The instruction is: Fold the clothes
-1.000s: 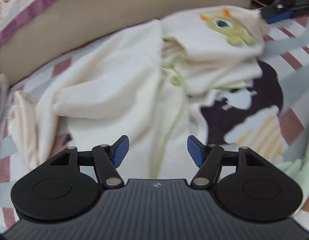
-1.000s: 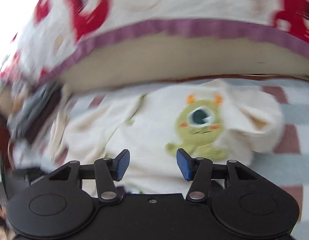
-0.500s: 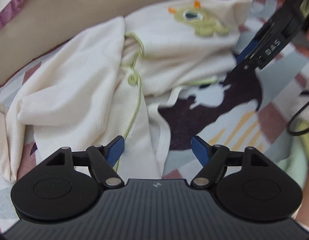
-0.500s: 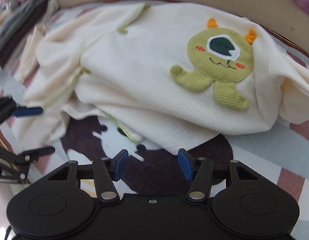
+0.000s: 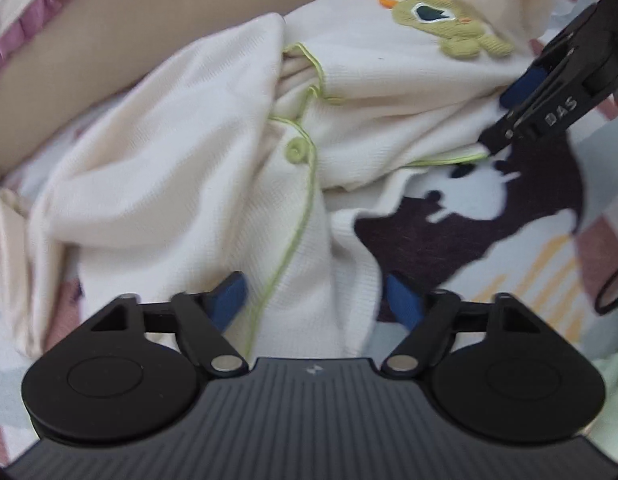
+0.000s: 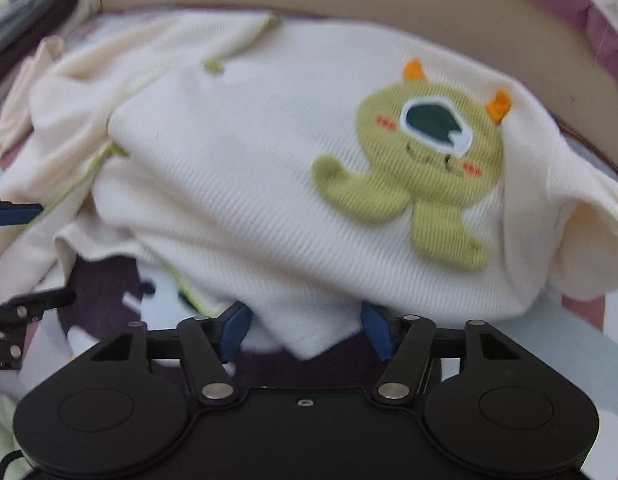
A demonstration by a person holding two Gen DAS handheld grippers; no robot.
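On the patterned bedsheet (image 5: 521,224) the cream baby top (image 6: 245,184) with its green monster patch lies rumpled and unfolded, while left gripper (image 5: 313,298) and right gripper (image 6: 305,330), both just widening, straddle its hem ungrasped.

Cream garment (image 6: 237,184): ribbed knit cloth, matt, soft, edged in lime-green piping. Monster patch (image 6: 425,160), right of centre: coarser corded knit, green, with smooth flat eye inset. Printed sheet (image 5: 489,216) beneath, lower right: smooth woven cloth, matt. Left gripper (image 5: 315,300) and right gripper (image 6: 305,330), bottom of frames: matt black plastic housing, finely ridged on left unit; bright metal pivot pins; blue pads (image 5: 229,300) of dull, rubbery look.
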